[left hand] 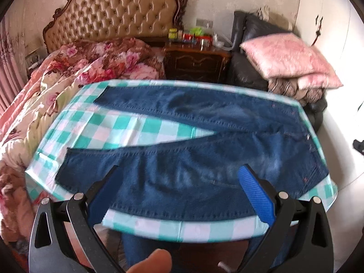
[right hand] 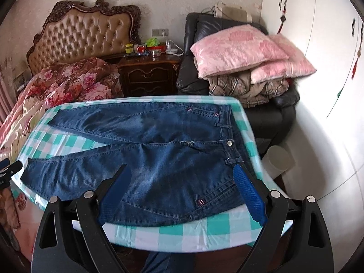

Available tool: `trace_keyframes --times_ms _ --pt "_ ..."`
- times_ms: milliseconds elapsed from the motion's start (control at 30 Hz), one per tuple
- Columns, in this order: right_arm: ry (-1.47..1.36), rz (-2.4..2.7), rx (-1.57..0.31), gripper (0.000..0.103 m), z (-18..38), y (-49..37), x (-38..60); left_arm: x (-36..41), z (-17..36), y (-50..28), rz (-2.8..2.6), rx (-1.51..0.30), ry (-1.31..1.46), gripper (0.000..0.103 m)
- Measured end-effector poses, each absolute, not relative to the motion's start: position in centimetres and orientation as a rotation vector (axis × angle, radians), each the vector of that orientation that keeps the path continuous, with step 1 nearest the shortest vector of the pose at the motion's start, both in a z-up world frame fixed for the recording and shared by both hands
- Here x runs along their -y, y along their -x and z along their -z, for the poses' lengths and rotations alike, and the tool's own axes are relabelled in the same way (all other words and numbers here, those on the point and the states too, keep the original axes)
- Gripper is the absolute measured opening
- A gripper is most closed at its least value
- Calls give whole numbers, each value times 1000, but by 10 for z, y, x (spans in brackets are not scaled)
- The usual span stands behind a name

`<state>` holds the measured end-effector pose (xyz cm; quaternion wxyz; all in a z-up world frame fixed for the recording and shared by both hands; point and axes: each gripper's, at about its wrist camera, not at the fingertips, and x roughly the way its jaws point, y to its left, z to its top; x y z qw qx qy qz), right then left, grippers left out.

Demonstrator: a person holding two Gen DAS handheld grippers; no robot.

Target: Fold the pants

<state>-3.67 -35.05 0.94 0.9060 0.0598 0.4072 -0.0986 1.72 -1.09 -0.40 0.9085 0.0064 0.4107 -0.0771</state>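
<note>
The small items on the nightstand [left hand: 195, 52] beside the bed are blurred (labels unreadable); under the table [right hand: 182, 229], the floor is hidden.

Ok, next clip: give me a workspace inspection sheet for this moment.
Surface: table under a green-and-white checked cloth.
Job's things: jeans lie flat and unfolded, legs spread apart to the left, waistband to the right.
Clutter: nothing seen on the table besides the jeans.
Grippers: left gripper and right gripper both open, empty, over the near leg.
Cables: white cable on the nightstand.
Surroundings: bed with a floral quilt, black armchair stacked with pink pillows.
</note>
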Motion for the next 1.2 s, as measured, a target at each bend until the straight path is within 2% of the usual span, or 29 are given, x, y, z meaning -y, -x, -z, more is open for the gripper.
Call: trace_keyframes --times_ms 133,400,467,633,700,800,833,867,900,1000,1200 --pt "-161 245 -833 88 16 -14 397 13 20 -34 216 -846 -3 102" --pt "-177 376 -1005 88 132 -212 557 -14 72 -63 210 -1005 99 101" --pt "-222 374 -1023 82 148 -244 582 -28 84 -66 175 -1024 123 101" --pt "-291 340 -1071 81 178 -306 610 -63 107 -76 106 -1077 198 101" --pt "-263 329 -1101 75 189 -322 610 -72 109 -79 95 -1078 214 101" --pt "-235 328 -1138 47 199 -336 608 -72 106 -88 102 -1066 210 101" --pt "-201 334 -1141 30 198 -340 605 -70 106 -93 123 -1060 217 100" --pt "-206 315 -1143 12 196 -340 604 -69 106 -98 142 -1060 226 94" --pt "-229 307 -1132 12 188 -337 604 -67 106 -105 162 -1063 235 86" --pt "-190 289 -1030 11 155 -317 588 -62 106 -137 205 -1050 249 70" --pt "-179 91 -801 11 71 -209 525 -77 110 -221 262 -1056 476 65"
